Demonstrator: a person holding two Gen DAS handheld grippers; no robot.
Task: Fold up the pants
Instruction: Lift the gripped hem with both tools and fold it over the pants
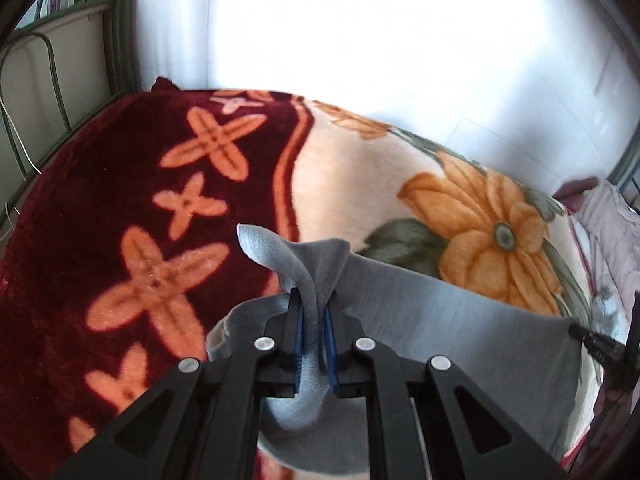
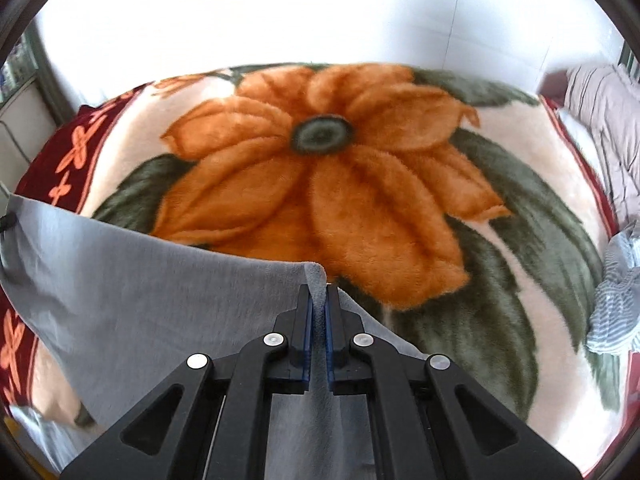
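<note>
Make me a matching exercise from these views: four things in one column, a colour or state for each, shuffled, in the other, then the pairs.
Things:
1. pants
2. blanket border
3. big flower
4. left gripper

Colours or states:
A. orange
B. shut on fabric
C. grey
D. dark red with orange crosses

Pairs: 1-C, 2-D, 3-A, 4-B

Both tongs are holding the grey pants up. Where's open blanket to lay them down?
Free: the big orange flower straight ahead of the right tongs, and the maroon border left of the left tongs. Crowded: right edge, by the striped cloth and pink bedding. The pants hang between.
</note>
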